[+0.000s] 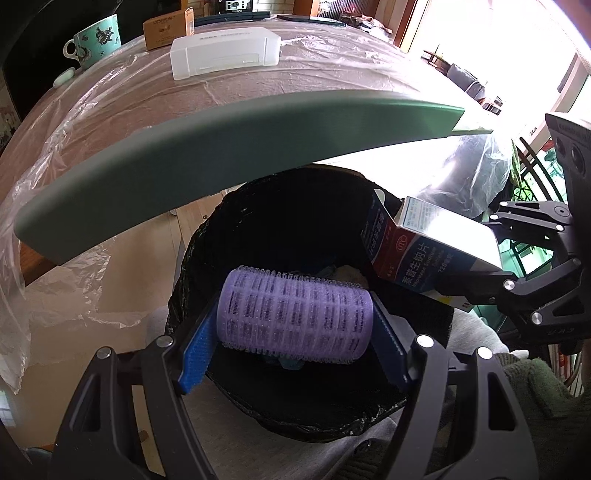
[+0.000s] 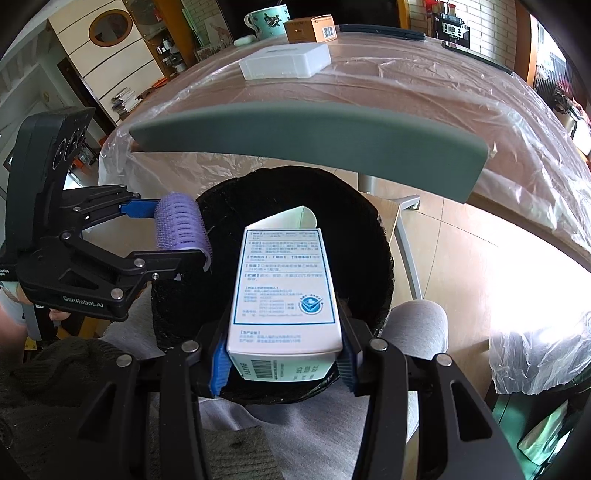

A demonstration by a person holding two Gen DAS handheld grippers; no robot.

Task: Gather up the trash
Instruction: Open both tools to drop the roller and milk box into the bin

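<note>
the left gripper (image 1: 295, 325) pinches a purple hair roller (image 1: 293, 314) by its two ends, blue pads (image 1: 195, 358) pressed to each side, and holds it over the mouth of the black-lined trash bin (image 1: 229, 236). in the left wrist view the roller sits dead centre, with the bin's dark opening behind it from 9 to 3 o'clock. the right gripper (image 2: 282, 354) clamps a white and blue medicine box (image 2: 284, 295) across its width, open flap pointing toward 12 o'clock, also above the bin. from the right wrist view the roller is at 9 o'clock from the box, the two apart. something pale lies at the bottom of the bin, too dark to identify. beyond the bin, at 12 o'clock, runs the grey table edge (image 1: 221, 147); on the plastic-covered top stand a white case (image 1: 225, 51), a teal mug (image 1: 98, 40) and a brown carton (image 1: 168, 27).
</note>
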